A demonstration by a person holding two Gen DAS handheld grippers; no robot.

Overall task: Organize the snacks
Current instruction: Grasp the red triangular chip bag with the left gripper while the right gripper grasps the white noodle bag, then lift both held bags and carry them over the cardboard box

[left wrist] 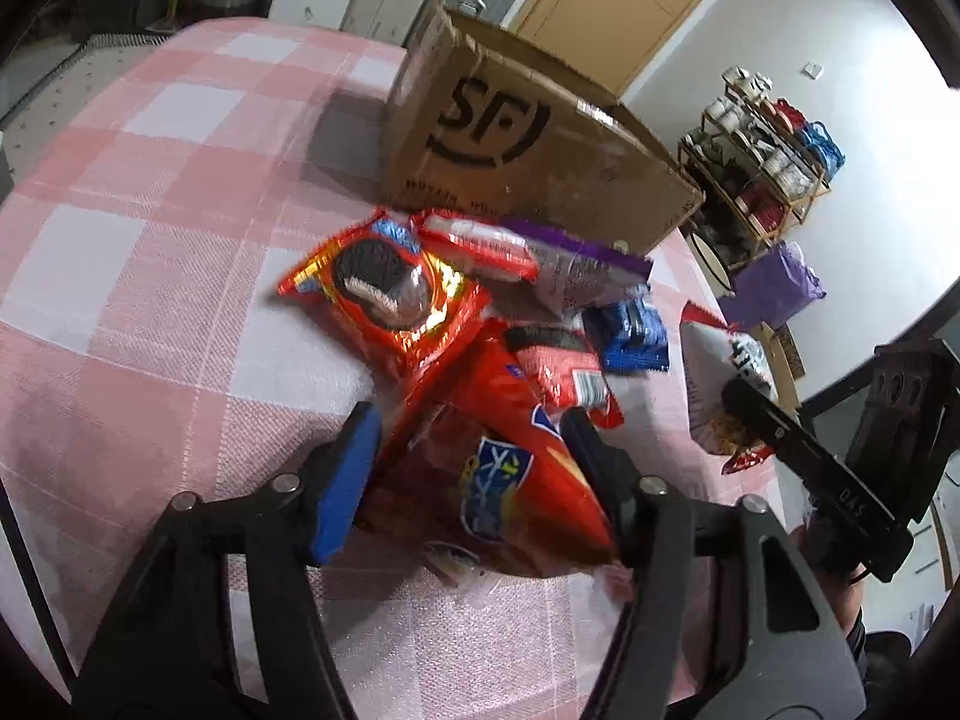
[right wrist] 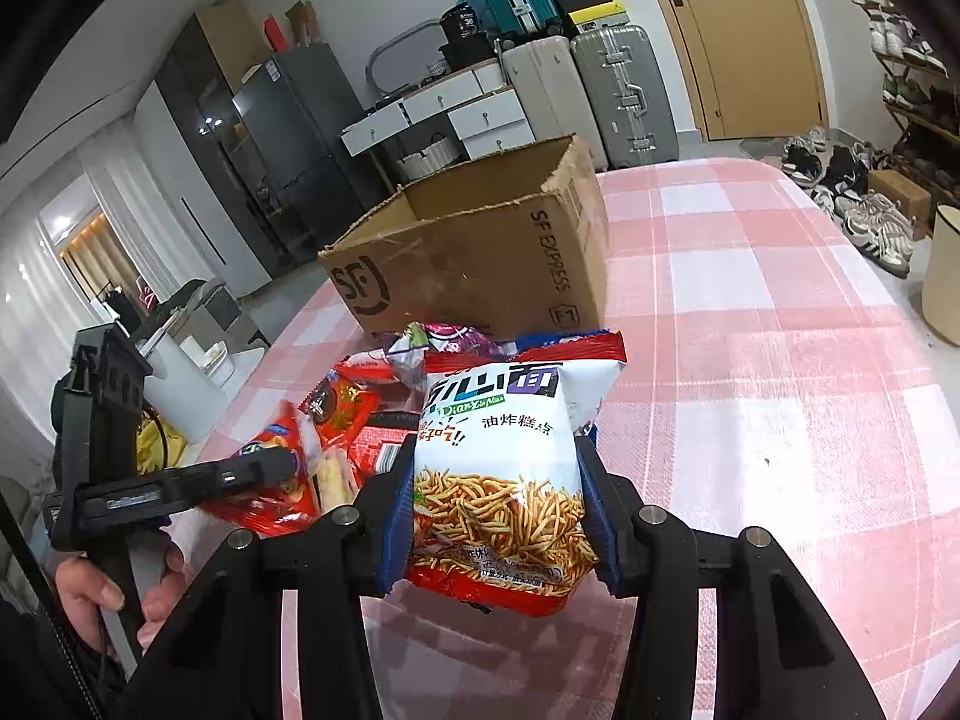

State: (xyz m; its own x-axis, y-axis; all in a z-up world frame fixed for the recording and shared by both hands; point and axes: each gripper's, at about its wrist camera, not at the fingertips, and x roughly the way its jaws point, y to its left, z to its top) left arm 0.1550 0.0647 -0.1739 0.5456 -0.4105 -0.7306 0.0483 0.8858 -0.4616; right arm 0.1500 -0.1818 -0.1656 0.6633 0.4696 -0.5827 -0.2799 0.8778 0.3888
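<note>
My left gripper (left wrist: 471,420) is shut on a big red snack bag (left wrist: 486,474) at the near end of a snack pile on the pink checked table. My right gripper (right wrist: 495,450) is shut on a white noodle-snack bag (right wrist: 501,468) and holds it upright above the table; that bag also shows in the left wrist view (left wrist: 714,384). The pile holds a red Oreo pack (left wrist: 384,288), a purple-topped bag (left wrist: 576,267) and a blue pack (left wrist: 630,333). An open SF cardboard box (left wrist: 528,144), also in the right wrist view (right wrist: 480,252), stands just behind the pile.
The pink checked tablecloth (right wrist: 750,360) stretches wide to the right of the box. The table edge runs close on the pile's side, with a shoe rack (left wrist: 762,168) and a purple bag (left wrist: 774,288) on the floor beyond. Suitcases (right wrist: 618,90) and a door stand behind.
</note>
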